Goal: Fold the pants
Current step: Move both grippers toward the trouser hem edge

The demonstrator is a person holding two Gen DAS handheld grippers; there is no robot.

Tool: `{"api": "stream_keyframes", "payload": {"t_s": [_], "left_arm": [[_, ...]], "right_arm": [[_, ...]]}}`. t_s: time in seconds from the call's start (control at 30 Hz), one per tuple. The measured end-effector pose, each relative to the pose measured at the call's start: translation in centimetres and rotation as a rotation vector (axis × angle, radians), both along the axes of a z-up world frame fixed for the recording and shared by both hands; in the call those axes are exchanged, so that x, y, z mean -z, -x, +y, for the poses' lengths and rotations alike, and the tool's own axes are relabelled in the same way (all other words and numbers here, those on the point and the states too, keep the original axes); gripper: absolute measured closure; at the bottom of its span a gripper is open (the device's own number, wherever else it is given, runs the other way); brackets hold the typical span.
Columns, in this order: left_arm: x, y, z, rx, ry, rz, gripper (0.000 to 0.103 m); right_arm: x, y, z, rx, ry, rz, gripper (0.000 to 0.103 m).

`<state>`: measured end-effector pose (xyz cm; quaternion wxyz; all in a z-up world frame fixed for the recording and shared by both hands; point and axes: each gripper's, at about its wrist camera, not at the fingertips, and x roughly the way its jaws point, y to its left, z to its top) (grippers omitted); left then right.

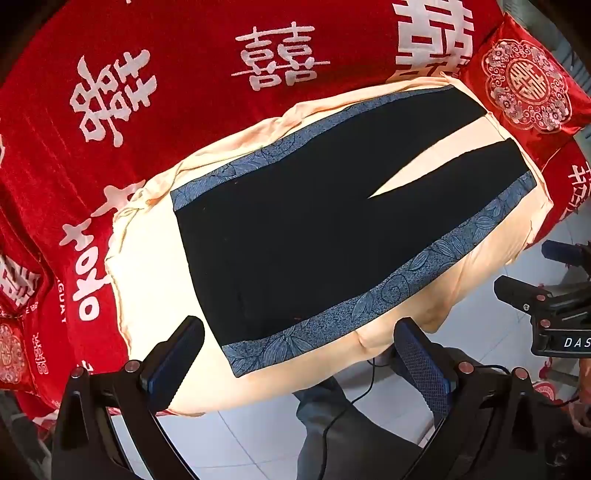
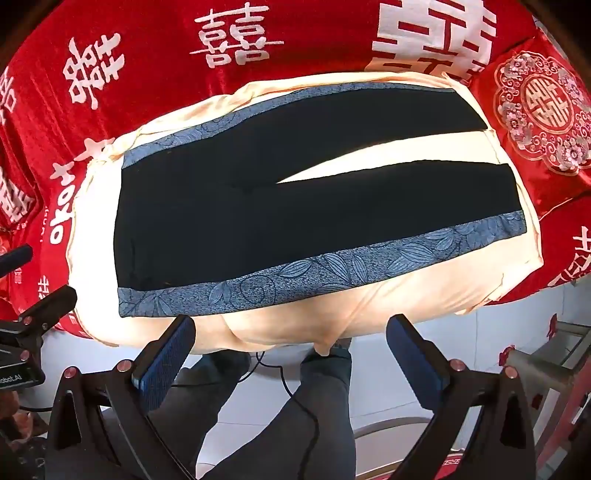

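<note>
Pants (image 2: 314,206), black with blue floral side bands, spread flat and legs parted on cream cushion (image 2: 406,310) for folding; left hand-held gripper (image 1: 295,354) and right hand-held gripper (image 2: 291,350) poised wide open, empty, above near edge.

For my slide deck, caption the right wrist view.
Open right gripper above black pants spread flat on a cream cloth.

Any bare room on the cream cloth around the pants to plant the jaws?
Free: the cream cloth left of the pants waistband, the wedge between the two legs, and a wrinkled strip along the near blue side band. Tight: the far side band nearly meets the cloth edge by the red blanket; a red cushion borders the hems.
</note>
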<state>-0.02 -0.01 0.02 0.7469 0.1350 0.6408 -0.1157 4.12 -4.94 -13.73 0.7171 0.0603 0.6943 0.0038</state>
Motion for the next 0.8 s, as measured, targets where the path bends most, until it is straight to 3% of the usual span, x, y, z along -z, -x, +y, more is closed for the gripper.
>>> {"api": "stream_keyframes", "payload": {"t_s": [0.8], "left_arm": [[0.2, 0.6, 1.1, -0.069, -0.022, -0.012, 0.0]], "right_arm": [[0.8, -0.2, -0.8, 0.025, -0.026, -0.008, 0.0]]}}
